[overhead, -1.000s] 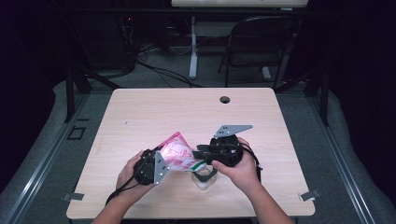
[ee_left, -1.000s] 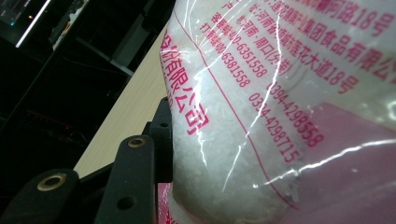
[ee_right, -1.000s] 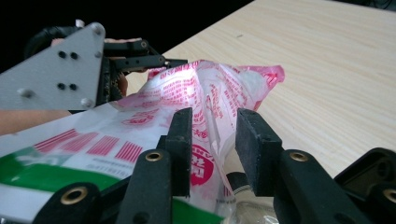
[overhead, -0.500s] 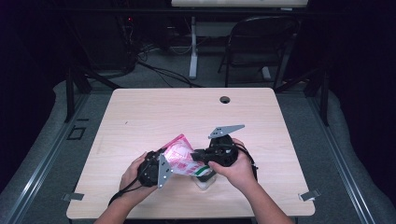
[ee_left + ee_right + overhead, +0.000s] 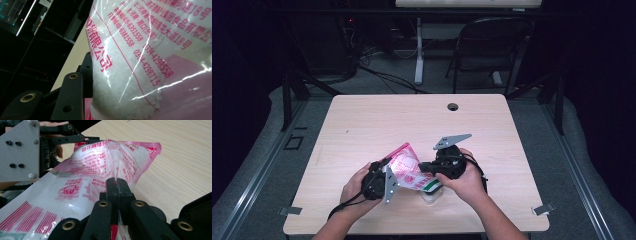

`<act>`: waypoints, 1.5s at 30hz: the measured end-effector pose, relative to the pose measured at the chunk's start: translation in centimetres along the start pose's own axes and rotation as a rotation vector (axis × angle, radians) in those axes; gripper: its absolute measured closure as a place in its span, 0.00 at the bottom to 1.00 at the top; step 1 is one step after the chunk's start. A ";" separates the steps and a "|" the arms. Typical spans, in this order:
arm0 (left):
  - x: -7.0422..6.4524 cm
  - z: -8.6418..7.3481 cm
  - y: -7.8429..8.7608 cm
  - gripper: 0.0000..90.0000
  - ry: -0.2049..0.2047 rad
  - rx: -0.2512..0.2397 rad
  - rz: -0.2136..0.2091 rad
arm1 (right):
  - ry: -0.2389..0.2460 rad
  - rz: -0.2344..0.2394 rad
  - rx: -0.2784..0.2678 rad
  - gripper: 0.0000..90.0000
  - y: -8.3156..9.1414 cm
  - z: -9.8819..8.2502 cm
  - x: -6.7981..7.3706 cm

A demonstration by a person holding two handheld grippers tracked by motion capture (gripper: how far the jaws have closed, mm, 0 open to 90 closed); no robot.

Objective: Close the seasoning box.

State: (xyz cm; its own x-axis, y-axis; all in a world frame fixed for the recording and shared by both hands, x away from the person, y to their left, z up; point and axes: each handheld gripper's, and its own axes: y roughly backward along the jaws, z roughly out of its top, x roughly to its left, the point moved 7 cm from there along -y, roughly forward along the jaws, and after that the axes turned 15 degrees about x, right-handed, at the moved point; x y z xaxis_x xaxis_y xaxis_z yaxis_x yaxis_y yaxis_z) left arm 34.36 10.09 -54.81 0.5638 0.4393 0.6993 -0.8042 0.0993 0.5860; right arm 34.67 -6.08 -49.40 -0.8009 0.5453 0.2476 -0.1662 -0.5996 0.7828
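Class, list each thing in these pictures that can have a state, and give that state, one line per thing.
Pink-printed clear plastic bag of white granules: held off the table, tilted, between both claws.
Left claw: gripping the bag's side.
Right claw: jaws just closed, pinching the bag's film.
Small clear container: standing under the bag.
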 end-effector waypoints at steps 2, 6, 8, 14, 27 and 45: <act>0.0 0.0 0.0 0.66 -0.001 -0.002 0.007 | -0.002 -0.006 -0.004 1.00 0.0 0.0 0.0; 0.2 0.0 0.1 0.67 -0.029 0.013 0.030 | 0.003 -0.019 -0.009 1.00 0.1 0.0 0.0; 0.2 0.1 0.1 0.67 -0.034 0.011 0.034 | 0.006 -0.026 -0.008 1.00 0.1 0.0 -0.1; 0.3 0.2 0.2 0.67 -0.038 0.010 0.044 | 0.007 -0.030 -0.016 1.00 0.2 0.1 -0.1; 1.3 0.9 0.5 0.67 -0.112 0.030 0.033 | -0.006 -0.018 -0.038 1.00 0.7 0.1 -0.3; 2.1 1.5 0.8 0.68 -0.237 0.073 0.096 | -0.018 -0.012 -0.052 1.00 0.9 0.2 -0.7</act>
State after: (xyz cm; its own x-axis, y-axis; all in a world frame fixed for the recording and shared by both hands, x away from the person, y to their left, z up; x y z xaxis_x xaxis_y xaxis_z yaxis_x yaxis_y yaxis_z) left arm 35.15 9.79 -52.25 0.5212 0.2213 0.8242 -0.8451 -0.0011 0.5347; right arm 35.19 -6.83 -48.75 -0.7885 0.5624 0.2489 -0.2055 -0.6224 0.7553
